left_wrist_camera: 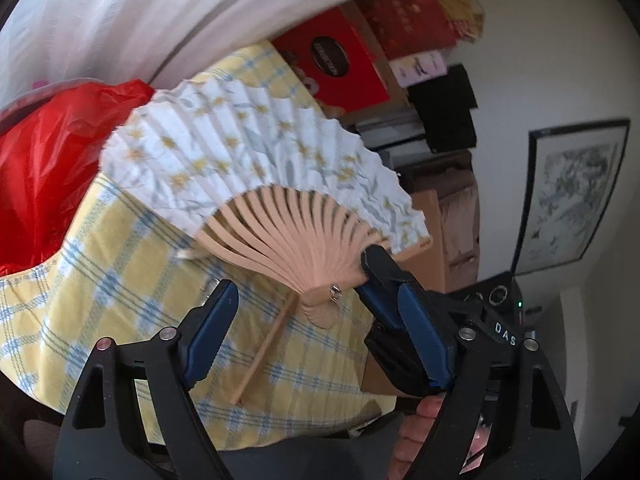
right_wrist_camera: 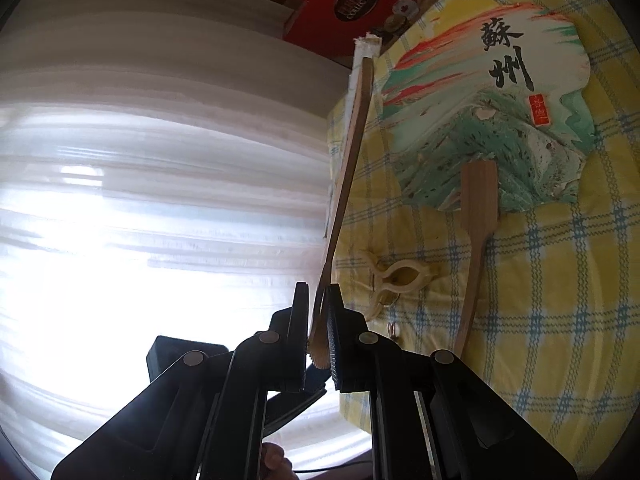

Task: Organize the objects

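Red box's (right_wrist_camera: 340, 4) upper part beyond the frame edge — folding fan's (right_wrist_camera: 352, 168) paper leaf edge-on, unreadable.

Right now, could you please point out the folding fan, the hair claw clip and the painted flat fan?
folding fan (left_wrist_camera: 256, 152): left wrist view, on its pleated paper leaf.
hair claw clip (right_wrist_camera: 394, 280): right wrist view, on its cream body.
painted flat fan (right_wrist_camera: 492, 120): right wrist view, on its painted face.

Folding fan (left_wrist_camera: 256, 168): creased matt paper leaf on smooth pale wooden ribs, a small shiny metal ring at the pivot. Under it, a woven checked cloth (left_wrist_camera: 120, 280) with a soft, matt look. Red plastic bag (left_wrist_camera: 52, 152), glossy and crinkled. Over on the other side, a flat painted fan (right_wrist_camera: 492, 120), matt paper face, smooth wooden handle. Beside it, a cream plastic clip (right_wrist_camera: 396, 280), slightly glossy.
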A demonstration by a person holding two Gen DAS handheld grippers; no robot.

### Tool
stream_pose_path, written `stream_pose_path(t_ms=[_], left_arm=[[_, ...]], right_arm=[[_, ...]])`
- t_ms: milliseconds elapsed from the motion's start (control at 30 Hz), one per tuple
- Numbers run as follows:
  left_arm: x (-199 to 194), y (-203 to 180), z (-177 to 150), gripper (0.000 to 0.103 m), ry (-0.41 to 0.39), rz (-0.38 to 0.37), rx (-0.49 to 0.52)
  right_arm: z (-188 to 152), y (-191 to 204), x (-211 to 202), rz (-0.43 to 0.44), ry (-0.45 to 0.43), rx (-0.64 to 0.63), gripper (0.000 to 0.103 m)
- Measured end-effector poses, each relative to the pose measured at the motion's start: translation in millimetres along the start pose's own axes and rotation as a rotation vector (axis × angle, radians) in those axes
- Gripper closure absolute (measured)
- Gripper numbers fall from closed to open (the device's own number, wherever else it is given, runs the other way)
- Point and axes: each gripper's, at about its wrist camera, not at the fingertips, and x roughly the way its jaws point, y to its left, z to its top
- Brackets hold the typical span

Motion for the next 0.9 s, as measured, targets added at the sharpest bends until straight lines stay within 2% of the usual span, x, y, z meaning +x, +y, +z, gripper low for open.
stream_pose_path(t_ms=[167, 467, 533, 600, 767, 900], left_arm=[[-6.7, -17.0, -5.7, 0.028, -0.021, 0.000, 0.026], [-12.7, -59.5, -17.2, 0.031, -0.029, -0.030, 0.108], [-11.0, -73.2, -20.3, 0.031, -0.022, -0.035, 0.134], [-10.5, -84.7, -23.2, 0.031, -0.023, -0.040, 0.150], [-7.9, -117.3, -28.8, 0.031, -0.021, -0.054, 0.197], [3.3, -139.5, -34.9, 0.031, -0.003, -0.058, 0.227]], right_arm=[[-0.9, 8.7, -21.9, -0.011, -0.038, -0.044, 0.094], [3.1, 27.8, -73.6, 0.035, -0.091, -0.083, 0.094], [4.0, 35.7, -77.6, 0.048, -0.104, -0.085, 0.094], [18.5, 43.1, -54.9, 0.064, -0.120, -0.084, 0.095], [23.6, 47.0, -76.4, 0.090, -0.164, -0.092, 0.095], [32.4, 46.6, -92.7, 0.064, -0.194, -0.114, 0.095]])
